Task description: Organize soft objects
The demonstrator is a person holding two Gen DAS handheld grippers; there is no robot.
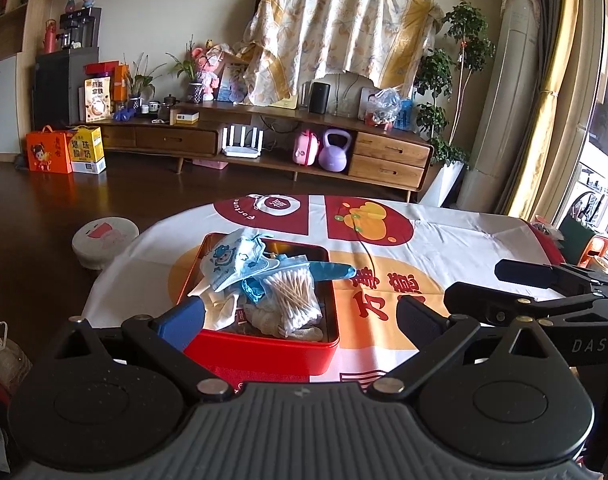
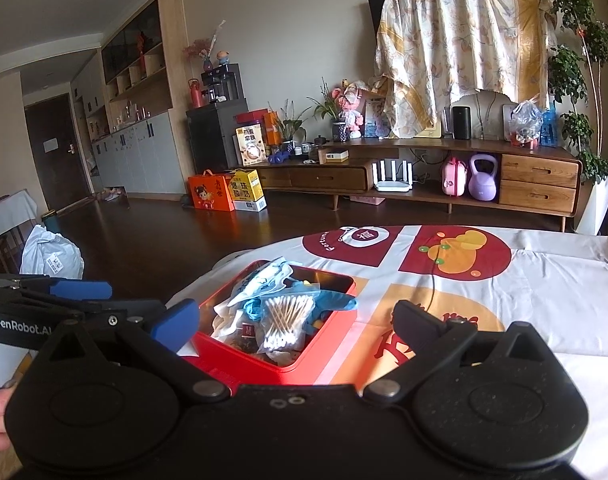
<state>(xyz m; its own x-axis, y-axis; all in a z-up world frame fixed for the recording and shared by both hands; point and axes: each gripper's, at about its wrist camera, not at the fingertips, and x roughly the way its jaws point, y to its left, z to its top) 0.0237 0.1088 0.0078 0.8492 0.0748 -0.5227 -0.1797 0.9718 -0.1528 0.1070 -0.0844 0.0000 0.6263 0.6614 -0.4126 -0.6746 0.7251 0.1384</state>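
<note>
The red tin [image 1: 264,344] sits on the printed tablecloth [image 1: 464,240] near the table's left edge, already heaped with soft things: a bag of cotton swabs [image 1: 294,296] standing roughly in the middle, a child's face mask [image 1: 232,260] with a blue cartoon print draped over the far left corner, a blue glove [image 1: 332,271] and some pale cloth or tissue underneath that is too crumpled to name. The glove is the one piece that breaks the outline; its long axis runs left to right, and its tip pokes out over the tin's right wall toward the open cloth.

From the left gripper [image 1: 300,316] the tin lies straight ahead and low, centred between the fingers, with the blue left pad [image 1: 182,322] right at the tin's near left corner and the black right finger out past its right wall. Its jaws stand wide, holding nothing. From the right gripper [image 2: 294,320] the same tin [image 2: 280,364] lies ahead but shifted to the left half of the gap, the glove's tip [image 2: 342,303] pointing toward the middle; these jaws are also spread wide and empty.

Both tools hover at the near side of the tin, side by side. By my reading the left one is squarer to the contents, while the right one sits closer to the overhanging glove end, so tucking that in looks like its job
</note>
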